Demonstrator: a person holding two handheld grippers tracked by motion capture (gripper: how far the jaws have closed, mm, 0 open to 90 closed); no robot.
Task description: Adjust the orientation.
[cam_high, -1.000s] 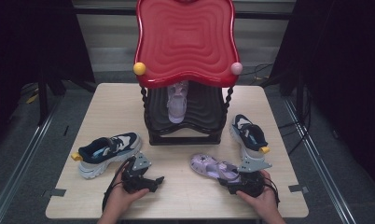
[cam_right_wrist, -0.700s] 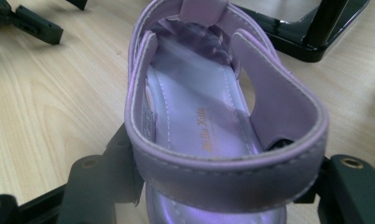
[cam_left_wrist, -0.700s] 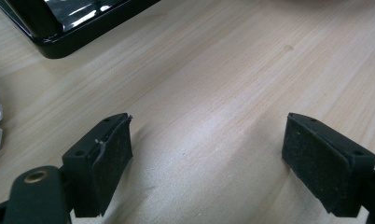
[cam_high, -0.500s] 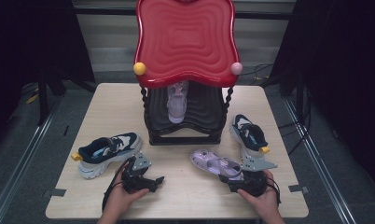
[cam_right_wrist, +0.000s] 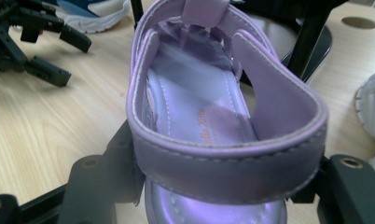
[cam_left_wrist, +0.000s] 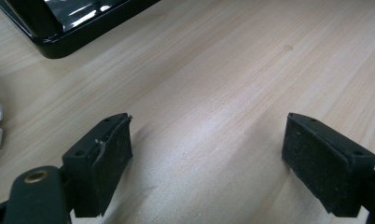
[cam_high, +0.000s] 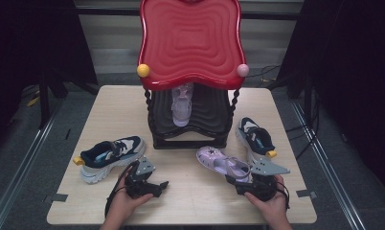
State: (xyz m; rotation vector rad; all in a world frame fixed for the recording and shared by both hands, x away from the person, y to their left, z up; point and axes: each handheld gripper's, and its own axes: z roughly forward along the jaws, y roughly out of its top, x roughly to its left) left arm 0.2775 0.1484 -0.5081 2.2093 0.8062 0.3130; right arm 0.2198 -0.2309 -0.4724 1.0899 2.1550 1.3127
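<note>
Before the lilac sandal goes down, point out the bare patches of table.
Free: the pale wooden table left of the black-and-red shoe rack, its front edge between both hand-held grippers, and the far right corner. Crowded: the right side, where the lilac strappy sandal, clamped in the right hand-held gripper, lies beside the navy-and-white sneaker.

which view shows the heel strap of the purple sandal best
The right gripper view: the shiny purple strapped sandal sits close up, its heel strap between the right gripper jaws, stitching visible. The high view shows the whole sandal small, heel toward that gripper. The left gripper view shows bare wooden table.
</note>
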